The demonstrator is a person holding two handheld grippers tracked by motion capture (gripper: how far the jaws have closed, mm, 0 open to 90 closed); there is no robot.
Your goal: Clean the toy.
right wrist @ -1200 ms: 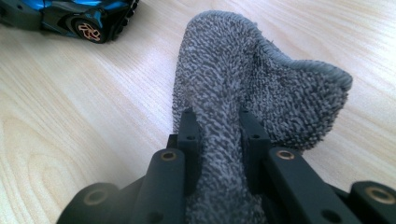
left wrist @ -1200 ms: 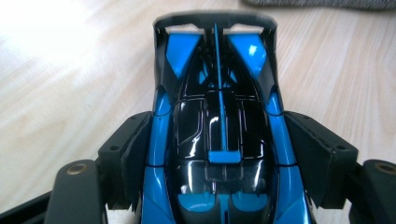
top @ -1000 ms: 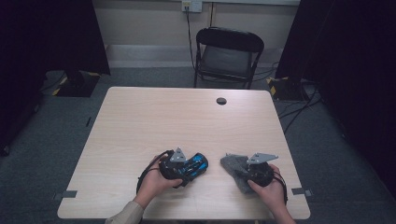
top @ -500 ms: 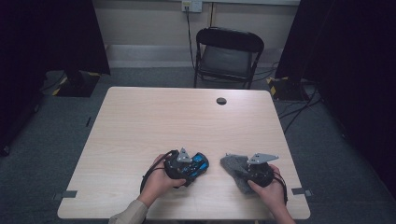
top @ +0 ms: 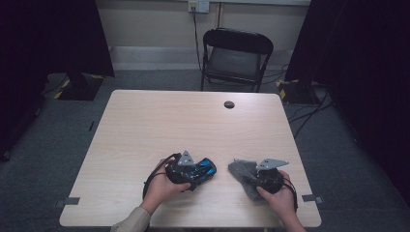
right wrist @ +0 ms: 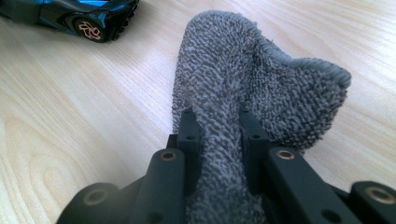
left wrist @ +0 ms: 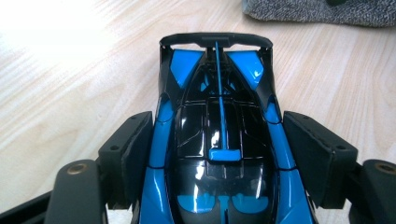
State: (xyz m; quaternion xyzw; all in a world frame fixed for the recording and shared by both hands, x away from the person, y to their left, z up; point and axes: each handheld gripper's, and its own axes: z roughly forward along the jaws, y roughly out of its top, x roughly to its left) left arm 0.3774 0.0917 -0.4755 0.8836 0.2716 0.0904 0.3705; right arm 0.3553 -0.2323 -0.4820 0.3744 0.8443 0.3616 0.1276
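Toy car (left wrist: 219, 140) (gripped); cloth (right wrist: 261, 88) pinched

This looks like a recording room or lab set up for data capture, not a home. A plain light-wood desk (top: 145, 140) stands alone on grey carpet (top: 338, 159), with a round cable hole (top: 229, 104) near its far edge. Black curtains (top: 48, 38) hang at the far left and far right, closing off the sides. A black folding chair (top: 236, 58) sits beyond the far edge, against a bare pale wall (top: 145, 21) with a power outlet (top: 198, 6) and a cord running down. Cables (top: 309, 111) trail over the floor at the right, and yellow-black hazard tape (top: 288, 88) marks stand bases near both far corners
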